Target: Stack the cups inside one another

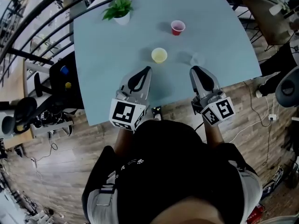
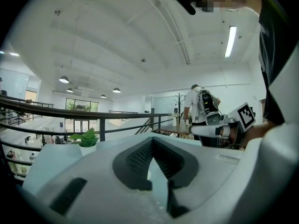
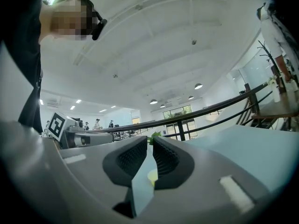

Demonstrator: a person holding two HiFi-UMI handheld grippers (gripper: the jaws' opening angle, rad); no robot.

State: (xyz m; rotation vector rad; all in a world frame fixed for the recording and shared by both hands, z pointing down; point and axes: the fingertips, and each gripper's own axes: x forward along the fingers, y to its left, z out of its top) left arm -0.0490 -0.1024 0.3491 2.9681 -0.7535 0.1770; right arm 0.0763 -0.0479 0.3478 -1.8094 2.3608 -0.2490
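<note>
Three cups stand apart and unstacked on the pale blue tabletop. A yellow plastic cup is at centre, a red plastic cup is beyond it, and a faint clear plastic cup is to the right of the yellow one. Left gripper: jaws closed together, empty, near the yellow cup. Right gripper: jaws a narrow slit apart, empty, close to the clear cup. A potted green plant stands at the far edge.

Table: top is looking smooth, matt, pale blue.
Floor beside the table: is showing wood-grain planks.
Red cup on the table: is looking like smooth plastic.
Clear cup on the table: is showing see-through plastic.
Left gripper pads: are showing dark ribbed rubber, matt.
</note>
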